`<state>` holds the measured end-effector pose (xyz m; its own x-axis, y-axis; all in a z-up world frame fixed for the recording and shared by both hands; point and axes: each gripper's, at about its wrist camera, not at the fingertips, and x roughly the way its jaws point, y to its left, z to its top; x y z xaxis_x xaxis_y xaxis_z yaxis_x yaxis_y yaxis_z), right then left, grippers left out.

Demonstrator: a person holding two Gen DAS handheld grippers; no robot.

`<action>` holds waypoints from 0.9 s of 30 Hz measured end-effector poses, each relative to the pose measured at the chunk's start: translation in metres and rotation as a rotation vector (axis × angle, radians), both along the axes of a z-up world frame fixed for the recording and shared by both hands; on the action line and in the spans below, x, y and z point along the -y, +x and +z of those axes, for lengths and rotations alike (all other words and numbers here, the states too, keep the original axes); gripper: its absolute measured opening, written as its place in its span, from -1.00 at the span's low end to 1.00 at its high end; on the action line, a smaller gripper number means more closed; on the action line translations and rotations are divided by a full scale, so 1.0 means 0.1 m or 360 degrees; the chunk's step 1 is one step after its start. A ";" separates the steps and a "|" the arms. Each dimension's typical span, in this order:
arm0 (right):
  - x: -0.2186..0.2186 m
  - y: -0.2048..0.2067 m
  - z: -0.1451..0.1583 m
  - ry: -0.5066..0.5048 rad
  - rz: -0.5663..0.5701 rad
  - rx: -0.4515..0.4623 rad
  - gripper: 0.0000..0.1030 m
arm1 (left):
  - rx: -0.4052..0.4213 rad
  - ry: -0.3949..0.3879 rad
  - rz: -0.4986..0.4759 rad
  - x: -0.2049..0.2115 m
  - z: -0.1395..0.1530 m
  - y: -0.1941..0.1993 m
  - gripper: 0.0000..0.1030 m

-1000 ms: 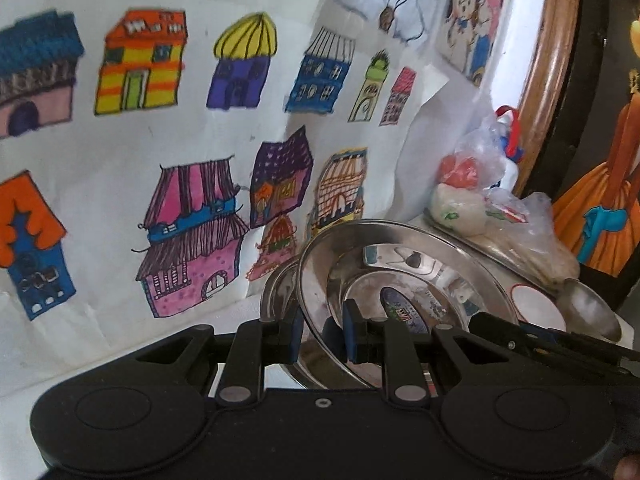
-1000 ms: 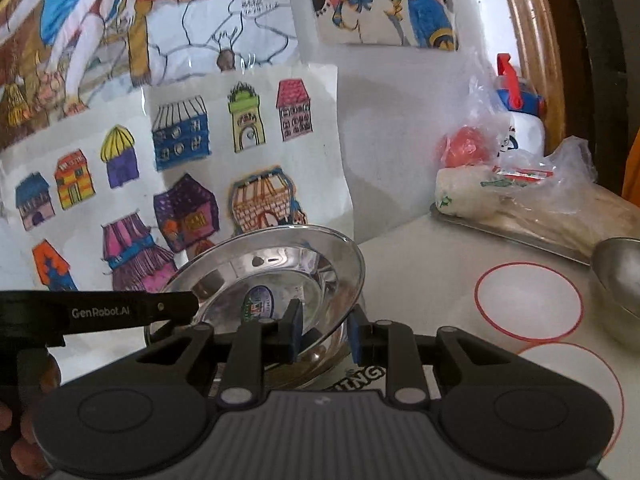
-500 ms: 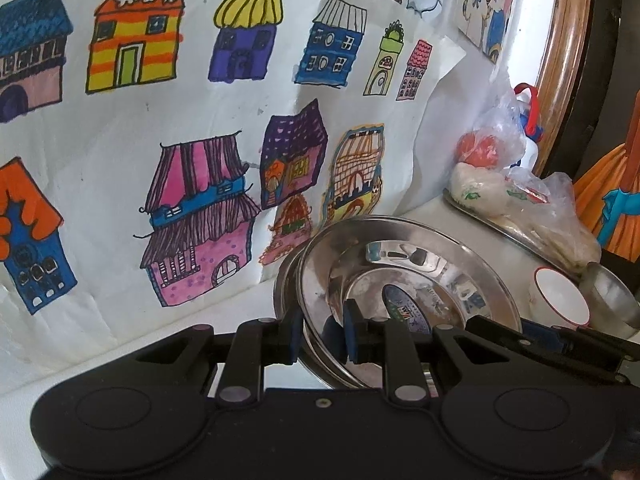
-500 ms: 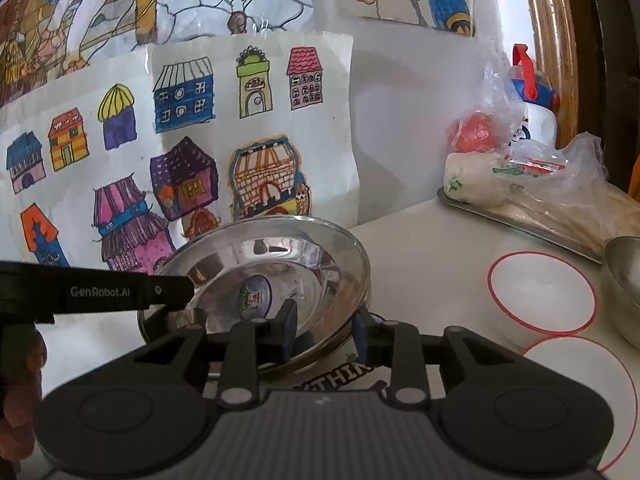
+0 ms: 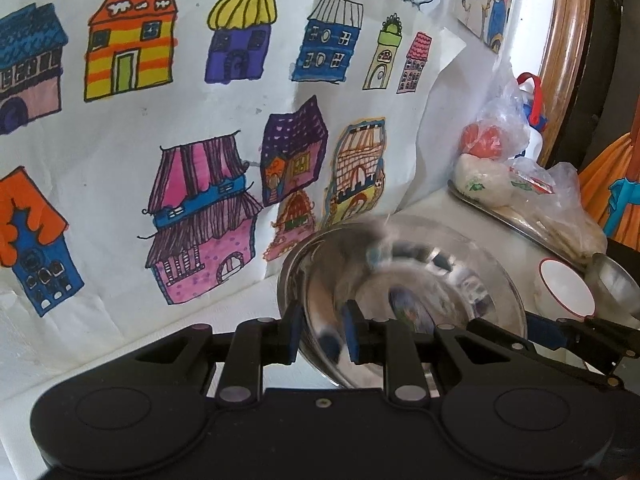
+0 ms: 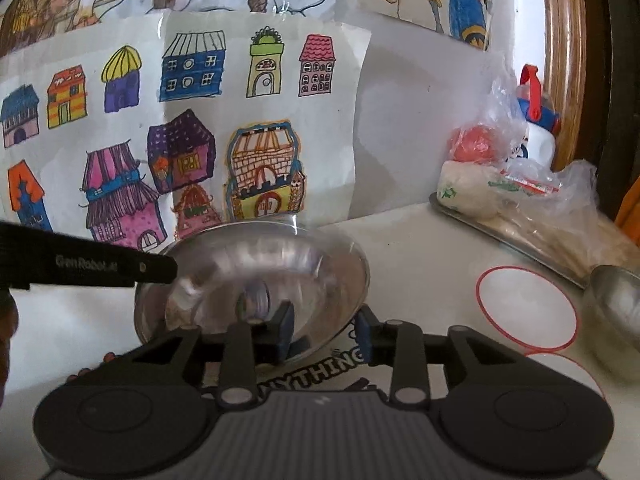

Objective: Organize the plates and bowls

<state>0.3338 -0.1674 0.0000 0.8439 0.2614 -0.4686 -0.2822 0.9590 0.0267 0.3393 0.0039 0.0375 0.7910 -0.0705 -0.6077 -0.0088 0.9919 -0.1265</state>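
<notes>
Pinching the near rim of the round shiny steel plate [image 5: 404,280] at lower centre of the frame on the white counter [image 6: 420,248], the left gripper [image 5: 320,330] holds alone, so as the right gripper [image 6: 325,330], jaws just widened, lets go, the plate could tilt and slip.

a white wall [image 6: 400,120] behind the worktop [image 6: 420,248] is covered with children's drawings of coloured houses [image 5: 200,120]. a curved wooden frame [image 6: 564,60] stands at the right, with daylight along its inner edge.
</notes>
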 end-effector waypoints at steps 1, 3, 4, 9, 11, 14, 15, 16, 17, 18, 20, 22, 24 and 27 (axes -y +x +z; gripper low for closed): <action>0.00 0.01 -0.01 -0.0006 0.0001 0.0002 -0.23 | 0.0003 -0.0003 0.0001 -0.01 0.00 -0.01 -0.54; 0.00 0.01 -0.02 -0.0007 -0.0006 0.0006 -0.22 | 0.0003 -0.0007 0.0002 -0.01 0.01 -0.01 -0.54; 0.00 0.01 -0.02 -0.0016 -0.0011 0.0014 -0.22 | 0.0002 -0.0009 0.0002 -0.01 0.01 0.00 -0.54; -0.05 -0.05 0.00 -0.0105 -0.0070 0.0113 0.35 | 0.0007 -0.0023 0.0019 -0.04 0.01 -0.04 -0.53; -0.09 -0.07 0.00 -0.0163 -0.0063 0.0159 0.46 | 0.0012 -0.0041 0.0025 -0.07 0.01 -0.07 -0.49; -0.08 -0.09 0.03 -0.0139 -0.0064 0.0153 0.47 | 0.0022 -0.0049 0.0038 -0.09 0.04 -0.12 -0.37; -0.06 -0.11 0.04 -0.0128 -0.0070 0.0156 0.53 | 0.0025 -0.0050 0.0041 -0.09 0.06 -0.14 -0.34; -0.04 -0.15 0.05 -0.0115 -0.0083 0.0162 0.63 | 0.0034 -0.0054 0.0042 -0.10 0.07 -0.16 -0.27; -0.01 -0.19 0.07 -0.0099 -0.0094 0.0173 0.67 | 0.0045 -0.0063 0.0040 -0.11 0.10 -0.20 -0.22; 0.02 -0.25 0.09 -0.0077 -0.0099 0.0191 0.72 | 0.0054 -0.0068 0.0042 -0.12 0.12 -0.23 -0.10; 0.09 -0.39 0.15 -0.0045 -0.0112 0.0237 0.81 | 0.0094 -0.0083 0.0034 -0.13 0.18 -0.32 0.08; 0.18 -0.55 0.21 -0.0010 -0.0147 0.0289 0.96 | 0.0139 -0.0099 0.0017 -0.13 0.24 -0.40 0.36; 0.29 -0.72 0.26 0.0032 -0.0173 0.0346 0.99 | 0.0189 -0.0119 -0.0005 -0.10 0.31 -0.51 0.57; 0.50 -0.95 0.36 0.0082 -0.0220 0.0402 1.00 | 0.0261 -0.0154 -0.0044 -0.03 0.40 -0.65 0.83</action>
<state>0.2390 -0.2178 0.0361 0.9614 0.1541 -0.2280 -0.1531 0.9880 0.0219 0.2740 0.0067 0.0773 0.8759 -0.1455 -0.4601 0.0471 0.9747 -0.2185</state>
